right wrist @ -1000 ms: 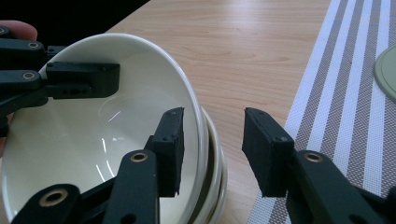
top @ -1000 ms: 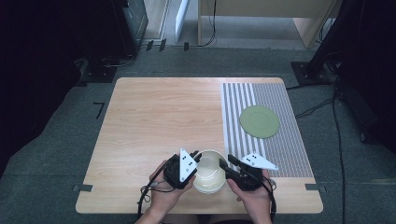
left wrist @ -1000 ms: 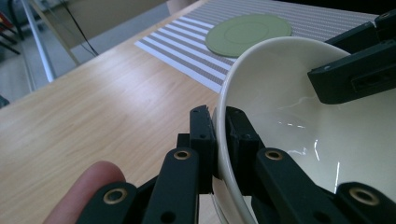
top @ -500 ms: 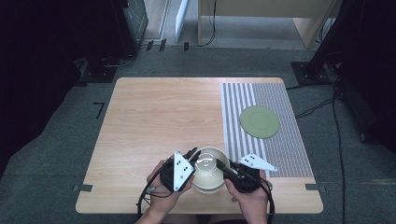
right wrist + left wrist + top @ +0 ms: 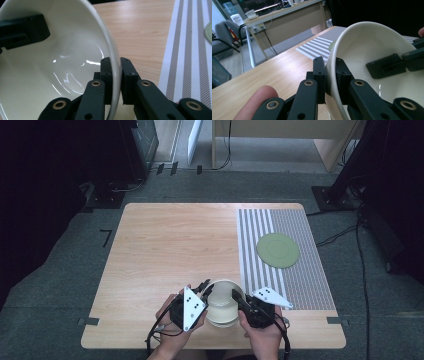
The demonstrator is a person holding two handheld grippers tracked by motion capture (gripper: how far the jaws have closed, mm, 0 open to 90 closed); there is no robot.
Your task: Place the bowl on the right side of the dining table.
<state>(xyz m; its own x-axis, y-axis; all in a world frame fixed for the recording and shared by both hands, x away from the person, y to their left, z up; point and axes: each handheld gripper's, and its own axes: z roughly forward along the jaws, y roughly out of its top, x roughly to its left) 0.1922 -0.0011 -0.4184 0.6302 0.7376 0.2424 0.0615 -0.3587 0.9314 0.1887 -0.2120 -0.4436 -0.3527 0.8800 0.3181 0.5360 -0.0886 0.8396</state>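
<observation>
At the near edge of the counter [image 5: 165,245], well apart from the green plate [image 5: 278,250] that is lying on the striped mat [image 5: 300,280], I am holding the cream bowl [image 5: 222,302] with both tools. The left gripper [image 5: 328,72] is pinching the bowl's rim, with one of the fingers [image 5: 319,75] outside the wall and the other one inside. The right gripper [image 5: 115,75] is doing the same on the opposite side of the rim; its fingers have just been closing, and now they are pressing on the wall with the rim between them. So both grips are looking complete to me.

In the two gripper views the bowl is appearing tilted, but I cannot tell if its foot is touching the counter or if it is already lifted a little.

As I am judging it, the grasping part is done and the carrying part is not yet begun. The bowl is sitting beside the mat, not on it, and the green plate is far from it. What is remaining, I think, is to raise the bowl evenly with both hands, to move it toward the green plate or the mat, and to set it down there.
</observation>
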